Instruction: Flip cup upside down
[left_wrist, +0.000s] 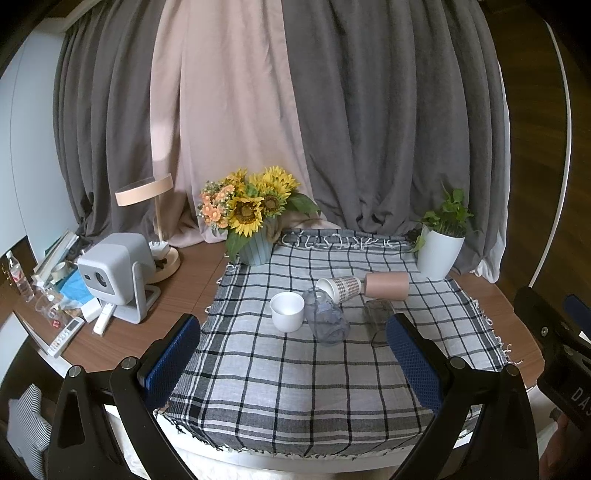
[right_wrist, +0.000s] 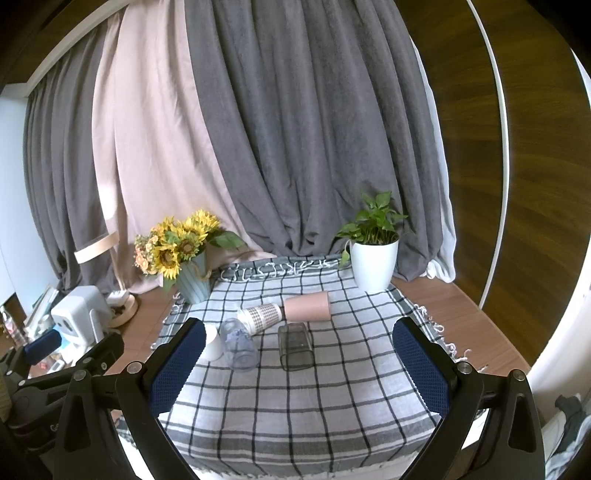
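Grey and pale pink curtains (right_wrist: 229, 147) hang behind a wooden tabletop (left_wrist: 184, 273) spread with a grey-and-white checked cloth (right_wrist: 295, 406).

From my left gripper (left_wrist: 293, 354), I see both blue-padded fingers (left_wrist: 173, 354) spread wide with nothing between them, hovering over the near edge of the cloth. My right gripper (right_wrist: 299, 354) sits the same way, fingers (right_wrist: 421, 365) wide apart and empty.

Just beyond the left fingers, at 12 o'clock, a small white ceramic cup (left_wrist: 286, 311) stands upright with its mouth facing up. Touching it at its 3 o'clock lies a clear bluish glass jar (left_wrist: 327, 317) on its side. Further toward 1 o'clock a smoky transparent square tumbler (right_wrist: 294, 347) also lies on its side. Behind these a checked-pattern paper cup (left_wrist: 340, 288) lies tipped over, its base touching a pink cylindrical cup (left_wrist: 388, 285), likewise on its side.

At the cloth's far edge, a teal ribbed vase of sunflowers (left_wrist: 251, 218) stands at 11 o'clock and a white pot with a green plant (right_wrist: 373, 262) at 1 o'clock.

Off the cloth at 9 o'clock sit a white cube projector (left_wrist: 114, 273) and a pink round-topped desk lamp (left_wrist: 147, 199).
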